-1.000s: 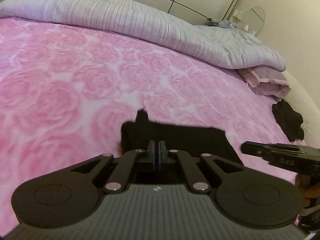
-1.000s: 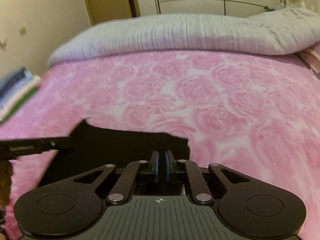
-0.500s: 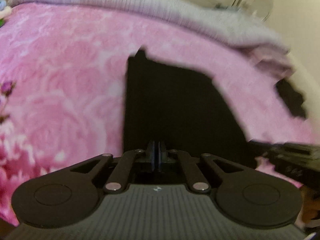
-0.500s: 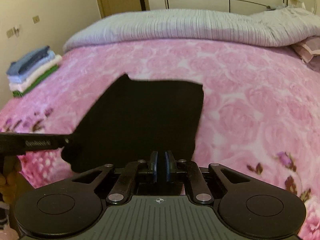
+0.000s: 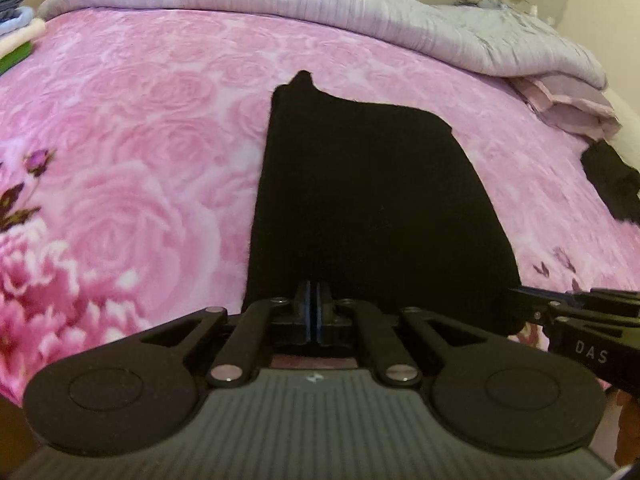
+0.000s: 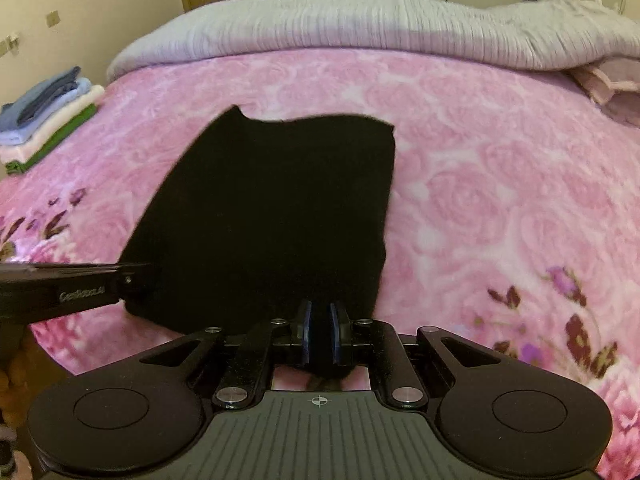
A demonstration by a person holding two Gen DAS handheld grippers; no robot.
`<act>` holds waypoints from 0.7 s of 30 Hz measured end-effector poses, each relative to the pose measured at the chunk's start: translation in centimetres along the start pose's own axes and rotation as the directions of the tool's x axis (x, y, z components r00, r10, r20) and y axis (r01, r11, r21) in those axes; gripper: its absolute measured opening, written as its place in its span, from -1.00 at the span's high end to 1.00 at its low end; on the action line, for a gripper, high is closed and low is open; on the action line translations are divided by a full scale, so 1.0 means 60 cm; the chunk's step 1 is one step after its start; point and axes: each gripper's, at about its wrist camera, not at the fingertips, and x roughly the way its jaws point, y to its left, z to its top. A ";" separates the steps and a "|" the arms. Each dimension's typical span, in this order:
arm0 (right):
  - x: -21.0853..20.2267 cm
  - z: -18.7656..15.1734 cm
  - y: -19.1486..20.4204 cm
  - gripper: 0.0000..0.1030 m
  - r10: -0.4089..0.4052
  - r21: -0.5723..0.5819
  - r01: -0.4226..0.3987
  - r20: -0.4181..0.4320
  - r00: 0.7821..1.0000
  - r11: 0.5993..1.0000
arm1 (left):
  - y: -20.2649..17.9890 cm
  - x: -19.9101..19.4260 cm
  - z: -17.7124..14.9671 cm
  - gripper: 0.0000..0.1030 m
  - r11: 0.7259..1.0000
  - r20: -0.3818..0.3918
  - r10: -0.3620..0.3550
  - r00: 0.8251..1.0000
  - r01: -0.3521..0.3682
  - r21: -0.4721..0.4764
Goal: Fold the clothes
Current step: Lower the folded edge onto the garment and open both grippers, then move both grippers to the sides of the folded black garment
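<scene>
Gripping, left gripper [image 5: 313, 305]: jaws pinched on near edge of black garment [image 5: 372, 208].
Right gripper [image 6: 320, 330]: clamped on same edge.
Garment position: spread flat on pink blanket [image 5: 132, 128].

Both wrist views look down, seemingly close, sharing the black cloth [image 5: 372, 208].

Matt black knit cloth garment [image 5: 372, 208], light-swallowing. Plush, fuzzy pink rose-print blanket [image 5: 132, 128]. Ribbed, crinkled lilac-grey cloth duvet [image 6: 360, 24]. Soft folded cloth stack [image 6: 48, 116]. Matt black plastic left gripper [image 5: 313, 304] and right gripper [image 6: 320, 332], shiny metal rivets, ridged grey housing.
</scene>
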 end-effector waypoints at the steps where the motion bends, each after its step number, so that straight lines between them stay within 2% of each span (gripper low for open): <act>1: -0.001 0.002 -0.001 0.81 0.000 0.009 0.000 -0.002 1.000 1.000 | -0.004 -0.008 0.001 0.98 1.000 0.004 0.007 1.000 -0.007 -0.002; 4: -0.023 0.007 0.005 0.73 -0.015 0.016 0.015 -0.004 1.000 1.000 | -0.012 -0.028 0.000 0.91 1.000 0.006 0.029 1.000 -0.029 0.009; 6: -0.034 0.007 0.008 0.58 -0.028 0.020 0.029 -0.013 1.000 0.999 | -0.015 -0.042 -0.002 0.85 0.999 0.007 0.039 0.999 -0.039 0.003; 8: -0.044 0.001 0.011 0.32 -0.042 0.019 0.042 -0.013 0.999 0.999 | -0.018 -0.058 -0.006 0.74 0.999 0.009 0.044 0.999 -0.044 -0.006; 11: -0.062 -0.007 0.014 0.19 -0.041 0.024 0.041 -0.005 0.999 0.999 | -0.025 -0.083 -0.010 0.71 0.999 0.023 0.036 0.999 -0.036 -0.007; 21: -0.126 -0.027 0.032 -0.02 -0.048 0.017 0.047 0.047 0.998 0.999 | -0.059 -0.171 -0.032 0.57 0.999 0.107 0.045 0.993 -0.047 0.023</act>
